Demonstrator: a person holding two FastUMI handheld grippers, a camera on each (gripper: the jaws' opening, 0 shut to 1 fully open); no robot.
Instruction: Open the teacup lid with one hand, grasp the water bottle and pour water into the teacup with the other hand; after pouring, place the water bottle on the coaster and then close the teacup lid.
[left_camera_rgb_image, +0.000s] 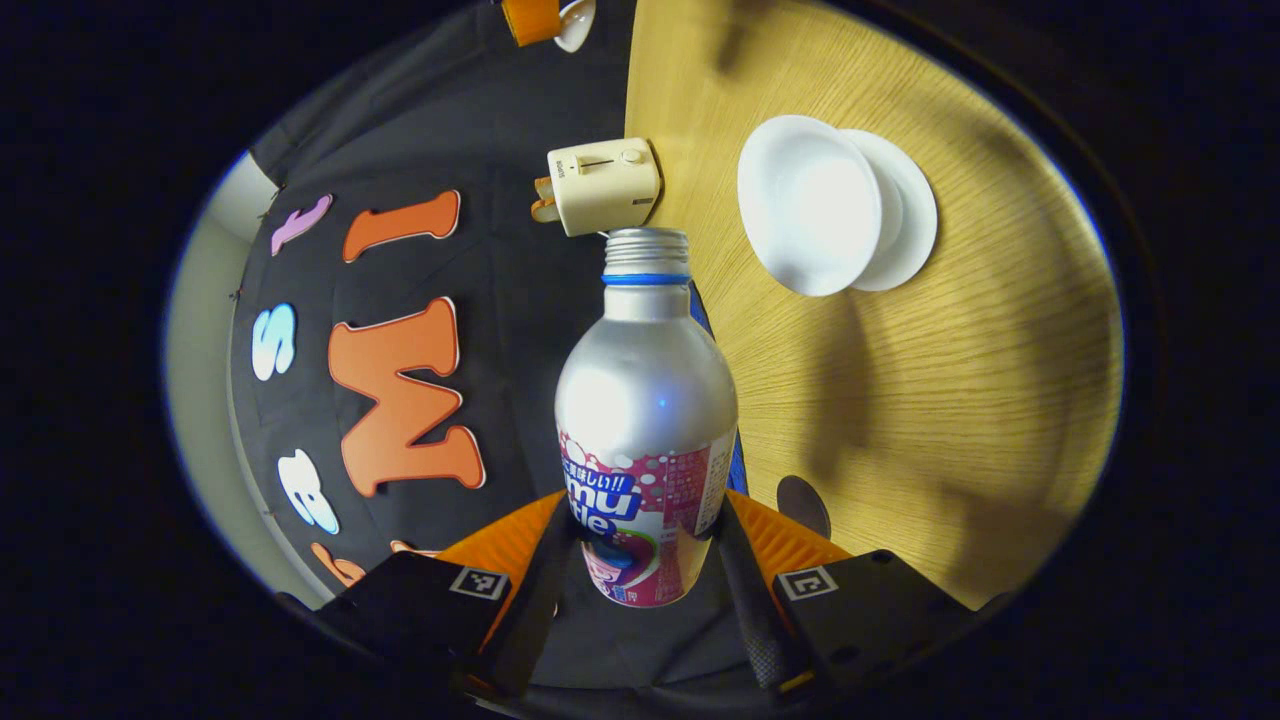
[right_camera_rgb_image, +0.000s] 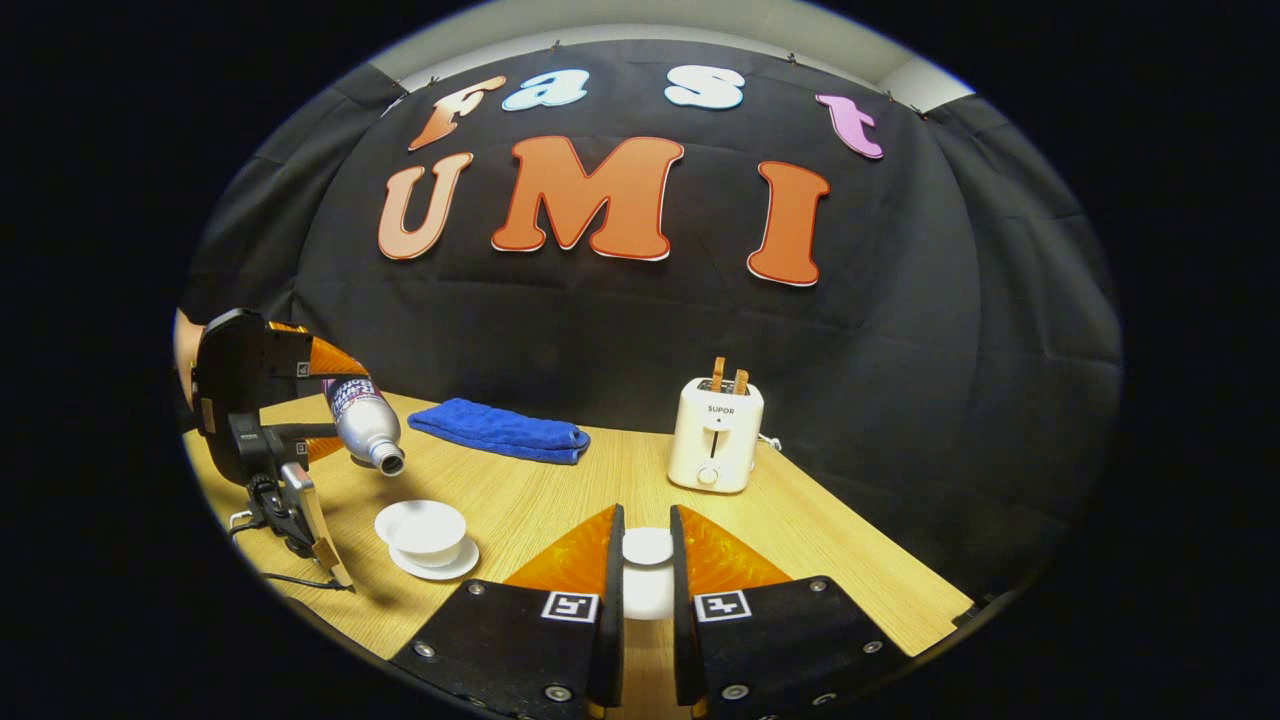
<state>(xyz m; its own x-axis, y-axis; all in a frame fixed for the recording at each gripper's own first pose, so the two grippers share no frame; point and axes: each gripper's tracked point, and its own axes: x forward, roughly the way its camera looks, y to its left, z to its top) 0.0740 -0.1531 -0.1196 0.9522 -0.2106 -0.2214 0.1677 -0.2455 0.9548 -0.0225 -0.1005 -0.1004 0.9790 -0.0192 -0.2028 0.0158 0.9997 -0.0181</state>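
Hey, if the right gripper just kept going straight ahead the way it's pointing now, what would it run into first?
Probably the toaster. The right gripper, shut on the lid, points over bare table toward it, slightly right of centre. Depth is hard to judge; it could slip past its left side to the black cloth wall.

Inventory as I count it from my station. Tools: 2, the left tool (left_camera_rgb_image: 640, 560) and the right tool (right_camera_rgb_image: 645, 585). Water bottles: 1 (left_camera_rgb_image: 645, 400). Teacups: 1 (right_camera_rgb_image: 427, 528), on 1 saucer (right_camera_rgb_image: 455, 567). Teacup lids: 1 (right_camera_rgb_image: 648, 560). Toasters: 1 (right_camera_rgb_image: 715, 435), with 2 slices of toast (right_camera_rgb_image: 729, 379) sticking up out of its slots. Blue cloths: 1 (right_camera_rgb_image: 500, 430), folded. Coasters: 1 (left_camera_rgb_image: 803, 505), as far as I can tell. Counters: 1 (right_camera_rgb_image: 560, 490).
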